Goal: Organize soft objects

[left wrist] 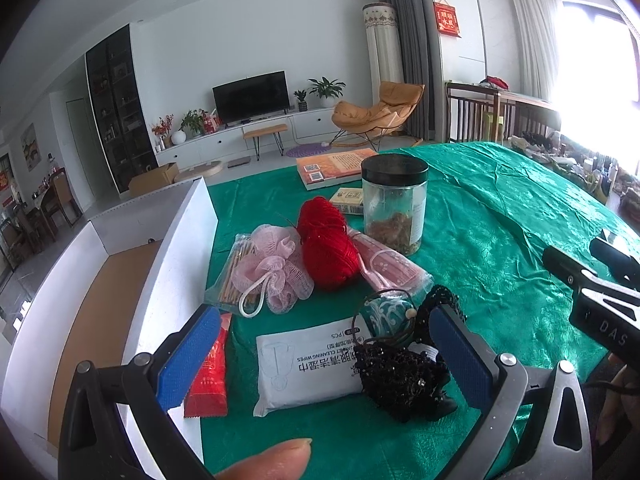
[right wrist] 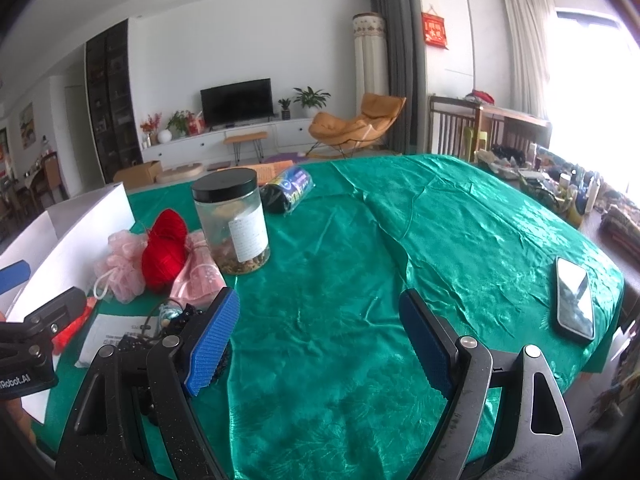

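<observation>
On the green cloth lie a pink bath pouf (left wrist: 272, 272) (right wrist: 122, 264), a red yarn ball (left wrist: 326, 242) (right wrist: 164, 246), a pink fabric pack (left wrist: 388, 266) (right wrist: 200, 276), a white wipes pack (left wrist: 306, 364) and a black mesh bundle (left wrist: 404, 368) with a teal pouch (left wrist: 380, 314). My left gripper (left wrist: 324, 356) is open, its blue pads either side of the wipes pack and the black bundle. My right gripper (right wrist: 316, 340) is open and empty over bare cloth, right of the pile. A white box (left wrist: 120, 288) with a brown floor stands at the left.
A glass jar with a black lid (left wrist: 394, 204) (right wrist: 232, 220) stands behind the pile. Books (left wrist: 336, 168) and a small box (left wrist: 348, 200) lie further back. A red packet (left wrist: 208, 380) and a stick pack (left wrist: 232, 272) lie by the box. A phone (right wrist: 574, 298) lies right; a dark roll (right wrist: 290, 188) behind.
</observation>
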